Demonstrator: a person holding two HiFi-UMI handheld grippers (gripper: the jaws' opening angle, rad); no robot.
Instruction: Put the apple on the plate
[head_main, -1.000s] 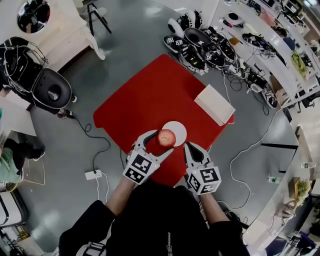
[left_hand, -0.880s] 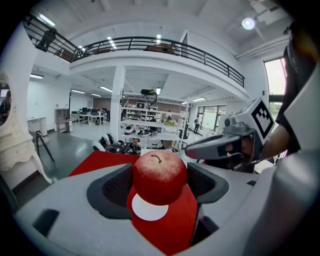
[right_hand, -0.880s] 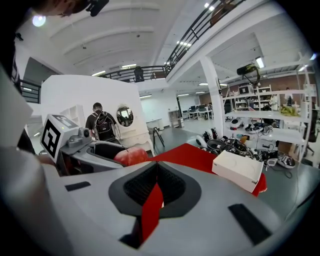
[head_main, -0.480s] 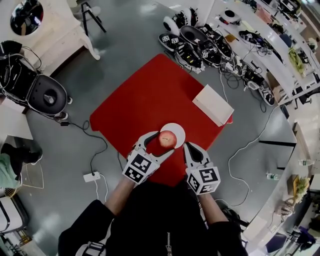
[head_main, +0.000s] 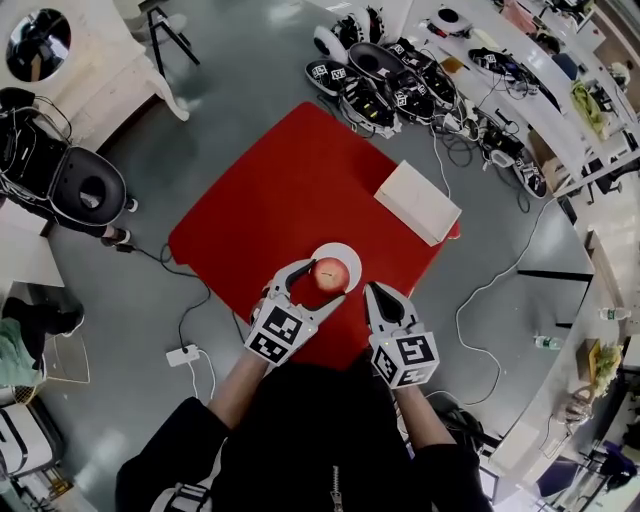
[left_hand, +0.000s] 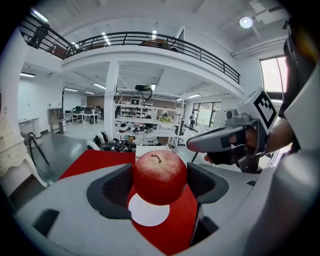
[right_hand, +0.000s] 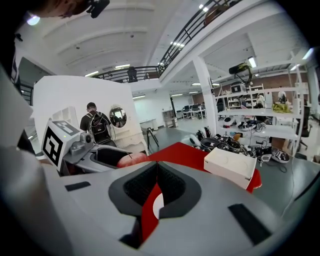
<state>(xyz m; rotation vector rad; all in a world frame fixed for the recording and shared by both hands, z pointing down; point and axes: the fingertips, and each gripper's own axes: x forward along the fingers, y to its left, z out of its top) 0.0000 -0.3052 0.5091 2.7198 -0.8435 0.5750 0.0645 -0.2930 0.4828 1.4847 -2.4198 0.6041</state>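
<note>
Apple (left_hand: 159, 176) between jaws of left gripper (left_hand: 159, 186), seemingly just above plate (left_hand: 146, 216).

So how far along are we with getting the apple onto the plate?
Done: the apple is picked up and clamped between the left gripper's jaws. In hand: it hangs over the white plate on the red table. Left: lower it onto the plate and open the jaws. The right gripper is shut and empty beside the plate.
</note>
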